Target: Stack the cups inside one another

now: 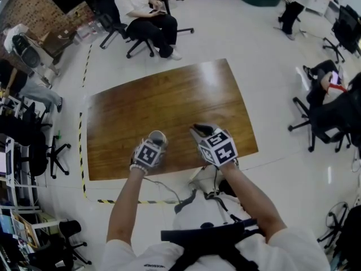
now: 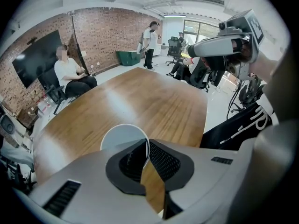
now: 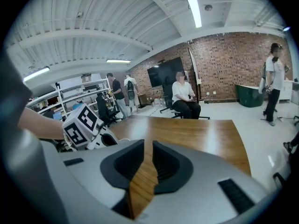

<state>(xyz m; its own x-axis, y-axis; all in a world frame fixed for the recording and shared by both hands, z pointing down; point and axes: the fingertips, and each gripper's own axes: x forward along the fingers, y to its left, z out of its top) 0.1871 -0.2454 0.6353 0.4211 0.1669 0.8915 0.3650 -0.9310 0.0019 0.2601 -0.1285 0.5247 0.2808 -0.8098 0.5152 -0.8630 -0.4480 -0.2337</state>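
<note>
One round white cup (image 2: 122, 135), rim pinched in the left gripper (image 2: 147, 149) jaws, should stay upright above the brown wooden bench (image 2: 140, 97); the right gripper (image 3: 148, 148) jaws stand slightly apart, empty.

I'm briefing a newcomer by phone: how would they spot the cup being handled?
Start at the big wooden table, then its near edge, where the left gripper is. The white cup is pinched by its rim between that gripper's jaws; the right gripper is empty.

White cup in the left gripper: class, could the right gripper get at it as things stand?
Probably yes. The right gripper, jaws apart and empty, sits beside the left gripper over the table, and nothing lies between them. The left gripper pinches the white cup by only one side of its rim.
</note>
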